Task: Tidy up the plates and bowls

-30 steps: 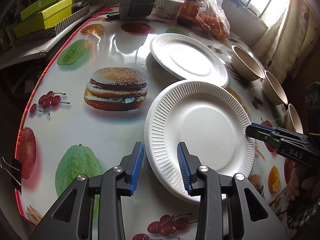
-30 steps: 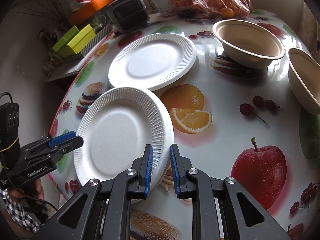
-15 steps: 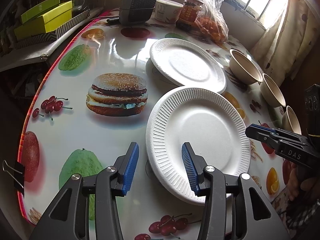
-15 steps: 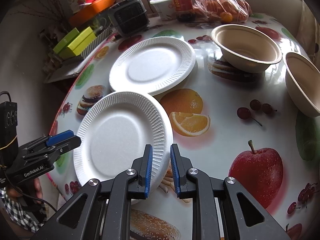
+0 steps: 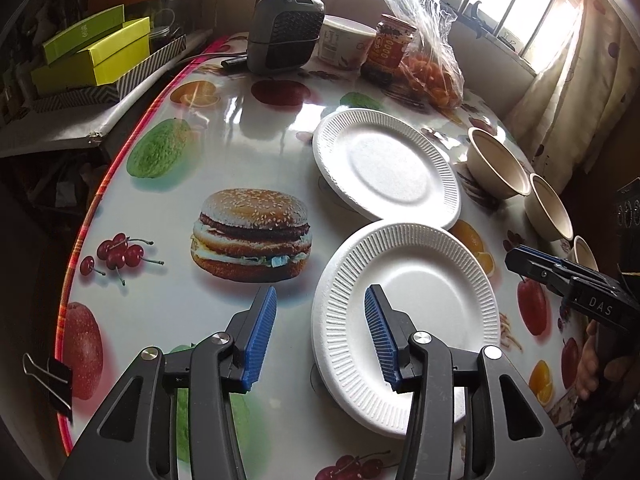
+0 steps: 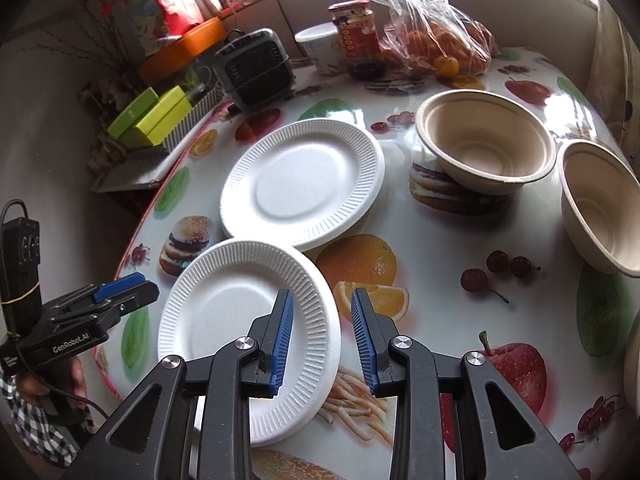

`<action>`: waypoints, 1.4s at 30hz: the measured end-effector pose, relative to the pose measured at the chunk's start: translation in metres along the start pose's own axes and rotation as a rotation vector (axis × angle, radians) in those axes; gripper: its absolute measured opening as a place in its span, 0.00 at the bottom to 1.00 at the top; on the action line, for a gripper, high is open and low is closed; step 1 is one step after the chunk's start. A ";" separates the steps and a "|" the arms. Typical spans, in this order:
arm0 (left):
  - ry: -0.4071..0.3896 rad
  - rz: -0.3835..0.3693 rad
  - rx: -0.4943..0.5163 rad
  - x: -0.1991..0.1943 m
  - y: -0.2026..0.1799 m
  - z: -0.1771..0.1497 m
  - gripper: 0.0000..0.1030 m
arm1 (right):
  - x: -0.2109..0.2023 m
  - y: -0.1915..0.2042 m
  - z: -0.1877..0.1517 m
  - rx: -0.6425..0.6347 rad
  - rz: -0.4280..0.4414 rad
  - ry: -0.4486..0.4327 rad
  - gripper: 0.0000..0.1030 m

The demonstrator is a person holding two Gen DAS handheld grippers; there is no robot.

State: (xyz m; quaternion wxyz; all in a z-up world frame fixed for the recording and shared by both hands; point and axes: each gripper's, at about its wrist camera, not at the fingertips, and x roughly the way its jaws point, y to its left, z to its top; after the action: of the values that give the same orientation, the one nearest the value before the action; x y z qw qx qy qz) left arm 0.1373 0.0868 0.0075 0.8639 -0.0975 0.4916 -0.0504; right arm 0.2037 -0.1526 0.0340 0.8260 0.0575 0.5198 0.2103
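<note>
A: From the left wrist view, what do you see?

B: The left tongs (image 5: 320, 336) stand open above the near plate (image 5: 424, 304); its left rim lies between the blue pads, neither pressing it. The jaws have just been opening. That white foam plate lies near the bench's (image 5: 224, 160) near edge, its far rim tucked just under the far plate (image 5: 384, 168). Three tan bowls (image 5: 496, 168) line the right edge. Left of the plates the bench is bare up to its red-trimmed left edge, where a binder clip (image 5: 48, 380) hangs.

A: And at the back?

B: A small heater (image 5: 286, 32), a paper cup (image 5: 346, 42), a jar (image 5: 390, 46) and a bag of oranges (image 5: 432, 68) crowd the far edge.

A: The right wrist view?

B: The right tongs (image 6: 322, 336) are open too, having just widened; the near plate's right rim sits between the pads, untouched. The nearest bowl (image 6: 484, 148) stands right of the far plate, another bowl (image 6: 596, 208) at the right edge. Open bench lies between plates and bowls.
</note>
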 end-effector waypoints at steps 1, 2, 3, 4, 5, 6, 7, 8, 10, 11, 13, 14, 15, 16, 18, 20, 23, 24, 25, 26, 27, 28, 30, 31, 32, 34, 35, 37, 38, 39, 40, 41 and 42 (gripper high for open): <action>-0.003 0.003 0.001 0.000 0.001 0.003 0.46 | 0.000 -0.001 0.003 0.003 -0.001 -0.008 0.30; -0.006 0.005 0.001 0.000 0.001 0.006 0.46 | 0.000 -0.002 0.006 0.005 -0.005 -0.014 0.31; -0.008 0.004 0.003 0.001 0.002 0.009 0.46 | 0.000 -0.002 0.008 0.005 -0.009 -0.020 0.31; -0.009 0.004 0.004 0.002 0.002 0.012 0.46 | 0.000 -0.003 0.010 0.005 -0.007 -0.025 0.32; -0.007 0.006 0.007 0.003 0.003 0.015 0.47 | 0.001 -0.004 0.013 0.007 -0.005 -0.028 0.34; -0.007 0.005 0.011 0.005 0.003 0.018 0.47 | 0.002 -0.005 0.015 0.008 -0.004 -0.027 0.34; -0.008 -0.002 0.012 0.006 0.004 0.022 0.47 | 0.003 -0.007 0.018 0.009 -0.001 -0.028 0.35; -0.006 -0.007 0.009 0.008 0.005 0.025 0.47 | 0.004 -0.008 0.020 0.007 0.000 -0.028 0.35; -0.004 -0.007 0.002 0.012 0.008 0.031 0.47 | 0.007 -0.009 0.025 -0.004 0.002 -0.034 0.37; -0.005 -0.001 0.004 0.013 0.009 0.035 0.47 | 0.008 -0.010 0.027 -0.010 0.005 -0.037 0.38; -0.004 0.003 0.000 0.017 0.012 0.041 0.47 | 0.010 -0.015 0.031 -0.003 0.008 -0.048 0.40; -0.001 -0.001 -0.008 0.019 0.013 0.044 0.47 | 0.011 -0.018 0.034 0.004 0.010 -0.049 0.40; 0.003 -0.013 -0.017 0.021 0.015 0.048 0.47 | 0.013 -0.021 0.036 0.013 0.018 -0.046 0.41; 0.002 -0.022 -0.026 0.022 0.017 0.052 0.47 | 0.016 -0.024 0.039 0.027 0.021 -0.044 0.41; -0.009 -0.025 -0.026 0.025 0.017 0.059 0.47 | 0.020 -0.029 0.044 0.046 0.029 -0.039 0.42; -0.012 -0.022 -0.029 0.028 0.017 0.066 0.47 | 0.024 -0.032 0.048 0.057 0.032 -0.031 0.43; -0.014 -0.025 -0.032 0.034 0.018 0.075 0.47 | 0.030 -0.032 0.053 0.054 0.032 -0.027 0.46; -0.012 -0.027 -0.033 0.036 0.018 0.077 0.47 | 0.032 -0.032 0.054 0.056 0.032 -0.025 0.46; -0.012 -0.031 -0.035 0.039 0.019 0.080 0.47 | 0.034 -0.033 0.055 0.061 0.033 -0.023 0.46; -0.008 -0.032 -0.039 0.042 0.019 0.083 0.47 | 0.036 -0.034 0.056 0.068 0.032 -0.022 0.46; -0.004 -0.036 -0.040 0.044 0.020 0.085 0.47 | 0.038 -0.036 0.057 0.074 0.035 -0.021 0.46; -0.001 -0.044 -0.040 0.048 0.020 0.087 0.47 | 0.041 -0.037 0.058 0.079 0.036 -0.017 0.47; 0.012 -0.040 -0.041 0.054 0.019 0.090 0.47 | 0.045 -0.038 0.059 0.082 0.034 -0.008 0.47; 0.014 -0.041 -0.039 0.057 0.019 0.091 0.47 | 0.048 -0.038 0.060 0.082 0.041 -0.005 0.47; 0.016 -0.041 -0.041 0.059 0.019 0.092 0.47 | 0.049 -0.038 0.060 0.083 0.046 -0.003 0.47; 0.024 -0.044 -0.044 0.065 0.019 0.094 0.47 | 0.052 -0.039 0.061 0.086 0.053 -0.005 0.47; 0.028 -0.045 -0.048 0.067 0.019 0.095 0.47 | 0.054 -0.039 0.061 0.086 0.054 -0.003 0.47; 0.037 -0.042 -0.047 0.071 0.019 0.096 0.47 | 0.057 -0.039 0.063 0.083 0.053 0.000 0.47; 0.044 -0.042 -0.047 0.073 0.019 0.096 0.47 | 0.059 -0.039 0.063 0.084 0.054 0.001 0.47; 0.050 -0.043 -0.044 0.075 0.018 0.096 0.47 | 0.061 -0.039 0.064 0.085 0.057 0.002 0.47; 0.052 -0.043 -0.042 0.076 0.017 0.096 0.47 | 0.062 -0.039 0.064 0.086 0.059 0.005 0.47; 0.054 -0.044 -0.041 0.077 0.017 0.096 0.47 | 0.064 -0.039 0.064 0.087 0.057 0.008 0.47; 0.055 -0.049 -0.041 0.078 0.017 0.096 0.47 | 0.065 -0.039 0.064 0.087 0.059 0.008 0.47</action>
State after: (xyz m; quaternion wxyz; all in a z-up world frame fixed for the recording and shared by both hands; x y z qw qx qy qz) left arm 0.2598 0.1000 -0.0139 0.8464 -0.1257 0.5136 -0.0640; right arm 0.2957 -0.1539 -0.0030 0.8140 0.1078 0.5299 0.2120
